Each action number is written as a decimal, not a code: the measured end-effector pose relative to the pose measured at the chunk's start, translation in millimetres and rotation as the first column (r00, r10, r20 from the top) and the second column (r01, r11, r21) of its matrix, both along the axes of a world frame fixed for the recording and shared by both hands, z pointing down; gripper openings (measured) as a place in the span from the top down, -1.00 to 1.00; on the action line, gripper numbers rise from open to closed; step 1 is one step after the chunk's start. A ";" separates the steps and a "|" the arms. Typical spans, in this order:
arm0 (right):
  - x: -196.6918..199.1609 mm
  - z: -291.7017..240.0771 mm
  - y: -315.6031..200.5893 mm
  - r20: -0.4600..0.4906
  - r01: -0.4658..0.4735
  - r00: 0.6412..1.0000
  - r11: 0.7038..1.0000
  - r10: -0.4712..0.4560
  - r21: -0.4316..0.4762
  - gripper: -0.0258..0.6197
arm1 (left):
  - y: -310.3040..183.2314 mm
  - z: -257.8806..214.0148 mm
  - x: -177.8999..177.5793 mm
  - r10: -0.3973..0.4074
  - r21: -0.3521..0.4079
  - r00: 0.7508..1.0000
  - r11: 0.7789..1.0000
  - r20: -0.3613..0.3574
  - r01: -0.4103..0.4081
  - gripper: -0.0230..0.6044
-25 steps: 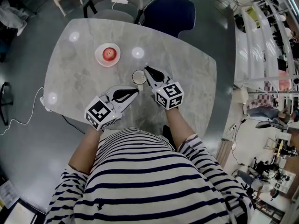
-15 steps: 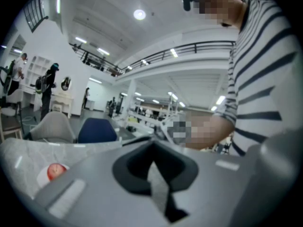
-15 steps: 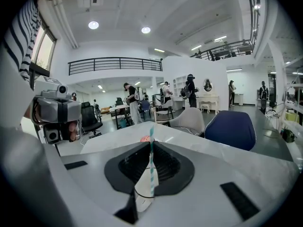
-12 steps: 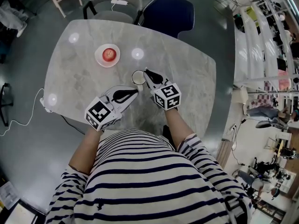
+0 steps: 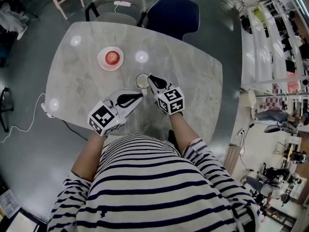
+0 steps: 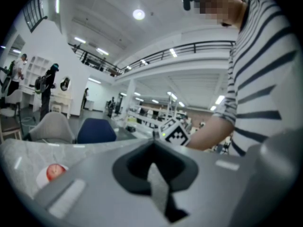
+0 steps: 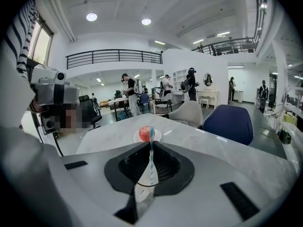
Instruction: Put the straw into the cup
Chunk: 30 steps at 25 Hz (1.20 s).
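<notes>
In the head view, the clear cup (image 5: 142, 80) stood near the middle of the tabletop (image 5: 193, 81). My right tongs (image 5: 149, 77) reached in at the cup's right side, tips at its rim. My left tongs (image 5: 141, 94) pointed toward the cup from the near side, just short of it. A white plate (image 5: 102, 62) with a red apple (image 5: 112, 57) sat toward the far left corner. A grey chair (image 5: 113, 16) and a blue chair (image 5: 174, 11) stood against the far edge. I could not make out the straw from up there.

In the left gripper view, my left tongs (image 6: 154, 140) had their tips together and nothing lay between them. Past them I saw the marker cube of my right tongs (image 6: 175, 134). The apple (image 6: 55, 171) was low at the left, and both chairs stood beyond the tabletop (image 6: 23, 150).

In the right gripper view, my right tongs (image 7: 151, 144) were clamped on the striped straw (image 7: 151, 154). It stood upright between the tips, its top in front of the apple (image 7: 144, 132) on its plate (image 7: 158, 136). Its lower end came down to the rim of the cup (image 7: 144, 196), which showed through the gap below the tips. I could not tell whether that end was already inside.
</notes>
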State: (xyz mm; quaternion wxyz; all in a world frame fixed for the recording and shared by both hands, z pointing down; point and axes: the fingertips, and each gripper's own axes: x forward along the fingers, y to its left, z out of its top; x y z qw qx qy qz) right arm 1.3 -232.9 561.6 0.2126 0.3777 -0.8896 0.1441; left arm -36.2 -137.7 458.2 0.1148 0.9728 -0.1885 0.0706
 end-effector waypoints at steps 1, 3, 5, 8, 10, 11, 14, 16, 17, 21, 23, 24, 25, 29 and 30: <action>0.0 0.6 -0.3 0.000 0.000 1.000 1.000 0.000 0.000 0.84 | 0.1 0.4 -0.1 0.000 0.001 1.000 1.000 0.001 0.000 0.91; -0.6 0.7 -1.3 -0.003 0.002 1.000 1.000 -0.002 0.002 0.84 | 0.1 0.7 -0.5 0.000 0.002 1.000 1.000 0.002 0.000 0.90; -1.7 -0.1 -2.2 -0.007 0.006 1.000 1.000 -0.006 0.003 0.84 | 0.1 0.2 -0.6 -0.001 0.001 1.000 1.000 0.003 0.001 0.90; -3.0 -1.5 -2.2 -0.010 0.015 1.000 1.000 -0.015 0.005 0.84 | 0.6 -1.9 0.5 0.002 0.001 1.000 1.000 0.004 -0.002 0.90; -4.6 -1.4 -1.2 -0.015 0.024 1.000 1.000 -0.023 0.005 0.84 | 0.9 -2.6 0.5 0.002 0.002 1.000 1.000 0.003 -0.002 0.90; -5.3 -1.2 -0.8 -0.018 0.027 0.999 1.000 -0.027 0.004 0.84 | 0.8 -3.0 0.6 0.002 0.003 1.000 1.000 0.003 -0.002 0.90; -5.3 -1.2 -1.2 -0.019 0.031 0.999 1.000 -0.031 -0.005 0.84 | -0.3 -4.1 1.2 0.001 0.006 1.000 1.000 0.004 -0.001 0.91; -5.6 -0.9 -0.9 -0.015 0.030 0.999 0.999 -0.030 -0.011 0.84 | -0.3 -4.3 1.0 0.001 0.007 1.000 1.000 0.004 -0.001 0.90; -5.7 -0.6 -0.5 -0.016 0.029 0.999 1.000 -0.030 -0.011 0.84 | 0.0 -4.2 0.7 0.001 0.007 1.000 1.000 0.003 -0.001 0.90; -6.1 -0.3 2.2 -0.018 0.023 1.000 1.000 -0.023 -0.003 0.84 | 3.5 -2.3 -0.9 0.004 0.009 1.000 1.000 0.003 -0.004 0.90; -6.6 -2.3 3.1 -0.018 0.021 1.000 1.000 -0.021 0.002 0.84 | 4.6 -2.4 -1.6 0.005 0.010 1.000 1.000 0.003 -0.005 0.90; -6.7 -3.8 3.3 -0.017 0.020 1.000 1.000 -0.020 0.004 0.84 | 4.7 -3.1 -1.7 0.005 0.011 1.000 1.000 0.004 -0.005 0.90; -6.8 -5.6 3.4 -0.016 0.019 1.000 1.000 -0.019 0.006 0.84 | 4.5 -3.9 -1.7 0.006 0.012 1.000 1.000 0.004 -0.006 0.90; -5.8 -12.3 4.3 -0.010 0.014 1.000 1.000 -0.014 0.019 0.84 | 4.1 -5.8 -0.4 0.011 0.017 1.000 1.000 0.002 -0.011 0.90; -5.4 -14.5 4.5 -0.007 0.013 1.000 1.000 -0.013 0.023 0.84 | 3.9 -6.1 0.2 0.012 0.019 1.000 1.000 0.002 -0.012 0.90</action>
